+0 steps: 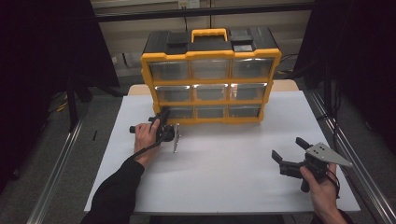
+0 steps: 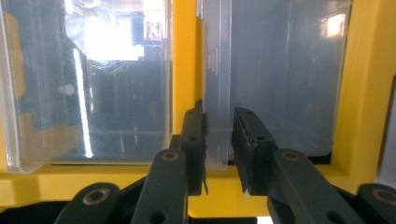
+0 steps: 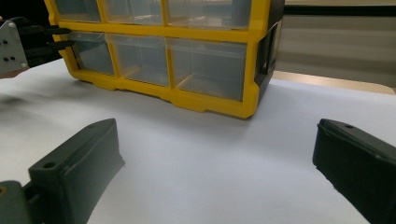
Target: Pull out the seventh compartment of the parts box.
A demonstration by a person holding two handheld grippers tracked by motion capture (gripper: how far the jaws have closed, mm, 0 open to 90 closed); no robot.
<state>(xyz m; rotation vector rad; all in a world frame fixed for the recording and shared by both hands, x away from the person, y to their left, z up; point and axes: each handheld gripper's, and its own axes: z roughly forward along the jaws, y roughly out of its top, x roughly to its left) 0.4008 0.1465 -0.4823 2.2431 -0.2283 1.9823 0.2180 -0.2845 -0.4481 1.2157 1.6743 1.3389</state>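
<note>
Right gripper [image 1: 286,160] lower right of frame, fingers wide, over the bench [image 1: 224,177]. Left gripper [image 2: 218,140] fingers pinch the bottom-left drawer [image 2: 275,79] handle of the yellow organizer [image 1: 211,74].

Lab bench: framed white table [image 1: 224,168], dark curtains [image 1: 42,56]

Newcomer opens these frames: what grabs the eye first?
The yellow drawer organizer with clear drawers, standing at the table's far side. Next, the left gripper at its bottom-left drawer, jaws either side of the drawer's clear handle tab. The right gripper sits open, apart, near the table's right edge.
</note>
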